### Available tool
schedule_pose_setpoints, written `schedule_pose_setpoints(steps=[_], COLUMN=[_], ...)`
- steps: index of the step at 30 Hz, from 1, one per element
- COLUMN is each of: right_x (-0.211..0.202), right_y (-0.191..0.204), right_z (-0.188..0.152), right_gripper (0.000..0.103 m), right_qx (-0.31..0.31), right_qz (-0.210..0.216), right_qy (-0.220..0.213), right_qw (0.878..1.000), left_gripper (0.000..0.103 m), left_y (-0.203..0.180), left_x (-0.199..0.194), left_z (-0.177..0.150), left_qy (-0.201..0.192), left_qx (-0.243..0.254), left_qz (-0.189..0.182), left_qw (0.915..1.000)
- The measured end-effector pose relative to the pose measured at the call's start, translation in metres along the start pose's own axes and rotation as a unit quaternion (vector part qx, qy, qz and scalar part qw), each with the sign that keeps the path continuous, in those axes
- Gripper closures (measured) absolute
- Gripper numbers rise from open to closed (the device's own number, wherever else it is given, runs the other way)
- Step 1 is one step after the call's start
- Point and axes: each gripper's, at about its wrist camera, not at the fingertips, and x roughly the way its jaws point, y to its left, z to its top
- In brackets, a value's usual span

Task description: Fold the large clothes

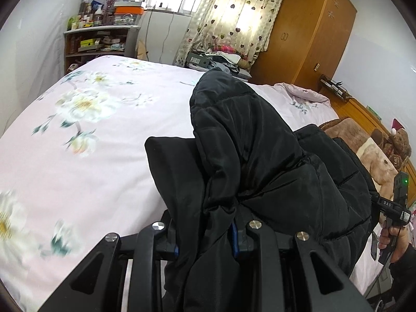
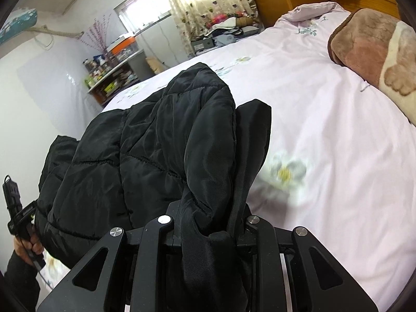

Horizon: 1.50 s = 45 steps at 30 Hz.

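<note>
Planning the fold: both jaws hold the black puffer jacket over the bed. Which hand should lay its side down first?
Probably left. The left gripper has bare floral bedspread beside the jacket; the right gripper is nearer the brown blanket.

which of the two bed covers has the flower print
The pink sheet across the bed has flowers; the brown blanket by the headboard is plush with no flowers.
</note>
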Motion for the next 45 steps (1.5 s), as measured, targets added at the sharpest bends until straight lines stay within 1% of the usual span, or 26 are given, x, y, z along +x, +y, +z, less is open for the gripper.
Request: schedule_pose_setpoints(steps=[3,4,6,7,10,11,12,13,14,16,17,18,19,21,22,24,26,28,30,32,34,37,39,42,45], right_x=[0.021,0.027,0.043,0.053,0.085,0.095,0.101,0.105,0.106,0.103,0.099,0.094,0.083,0.068,0.056,0.033,0.026,0.035,0.056,0.079,0.103,0.110,0.106,0.079,0.047], right_y=[-0.011,-0.014,-0.023,-0.030,-0.048,-0.057,-0.064,-0.069,-0.073,-0.075,-0.075,-0.073,-0.070,-0.064,-0.058,-0.047,-0.037,-0.023,-0.012,-0.012,-0.022,-0.027,-0.024,-0.014,0.002], right_z=[0.016,0.019,0.023,0.024,0.017,0.011,0.005,0.001,-0.002,-0.004,-0.003,-0.002,-0.002,0.001,0.002,0.006,0.012,0.019,0.024,0.027,0.025,0.023,0.024,0.019,0.004], right_gripper=[0.080,0.080,0.079,0.078,0.075,0.071,0.068,0.060,0.055,0.049,0.049,0.049,0.048,0.048,0.048,0.048,0.048,0.048,0.048,0.048,0.048,0.048,0.048,0.048,0.048], right_qx=[0.002,0.003,0.009,0.017,0.039,0.054,0.068,0.081,0.087,0.087,0.085,0.083,0.075,0.056,0.040,0.011,-0.002,-0.018,-0.036,-0.033,-0.025,-0.031,-0.031,-0.035,-0.050], right_qz=[-0.006,-0.008,-0.009,-0.011,-0.025,-0.030,-0.029,-0.027,-0.024,-0.025,-0.026,-0.028,-0.037,-0.055,-0.069,-0.100,-0.102,-0.090,-0.089,-0.093,-0.104,-0.112,-0.116,-0.120,-0.117], right_qy=[0.000,0.001,0.003,0.006,0.027,0.034,0.039,0.041,0.040,0.039,0.039,0.039,0.036,0.024,0.012,-0.029,-0.049,-0.044,-0.025,0.003,0.034,0.036,0.036,0.020,0.002], right_qw=[1.000,1.000,1.000,1.000,0.999,0.998,0.996,0.996,0.995,0.995,0.995,0.995,0.996,0.997,0.997,0.995,0.994,0.995,0.995,0.995,0.994,0.993,0.992,0.992,0.992], left_gripper=[0.075,0.075,0.074,0.074,0.072,0.069,0.066,0.064,0.060,0.058,0.056,0.056,0.056,0.057,0.058,0.058,0.058,0.058,0.058,0.057,0.054,0.053,0.053,0.054,0.054], left_y=[0.002,0.003,0.007,0.010,0.021,0.028,0.036,0.043,0.047,0.049,0.050,0.051,0.053,0.053,0.050,0.042,0.026,0.006,-0.007,-0.007,-0.003,0.002,0.001,-0.006,-0.017], left_x=[0.030,0.041,0.063,0.076,0.114,0.121,0.125,0.125,0.123,0.117,0.110,0.105,0.098,0.076,0.064,0.052,0.053,0.069,0.097,0.126,0.143,0.139,0.132,0.104,0.068], left_z=[0.012,0.014,0.015,0.012,-0.007,-0.014,-0.022,-0.029,-0.034,-0.038,-0.037,-0.035,-0.034,-0.033,-0.030,-0.020,-0.004,0.011,0.016,0.013,0.009,0.008,0.009,0.005,-0.007], left_qy=[0.002,0.004,0.014,0.023,0.062,0.071,0.075,0.074,0.072,0.069,0.069,0.067,0.065,0.049,0.031,0.003,-0.009,-0.013,0.009,0.037,0.045,0.039,0.040,0.030,0.015], left_qx=[0.002,0.009,0.004,0.005,0.009,0.001,-0.014,-0.028,-0.035,-0.037,-0.038,-0.041,-0.046,-0.048,-0.042,-0.028,-0.007,0.028,0.052,0.063,0.060,0.047,0.045,0.043,0.041], left_qz=[-0.001,0.003,0.004,0.008,0.045,0.051,0.048,0.042,0.040,0.036,0.038,0.037,0.035,0.047,0.057,0.063,0.055,0.062,0.070,0.094,0.096,0.089,0.091,0.088,0.082], left_qw=[1.0000,1.0000,0.9999,0.9997,0.9970,0.9962,0.9959,0.9960,0.9960,0.9963,0.9962,0.9962,0.9962,0.9966,0.9970,0.9976,0.9984,0.9976,0.9961,0.9929,0.9926,0.9942,0.9940,0.9947,0.9956])
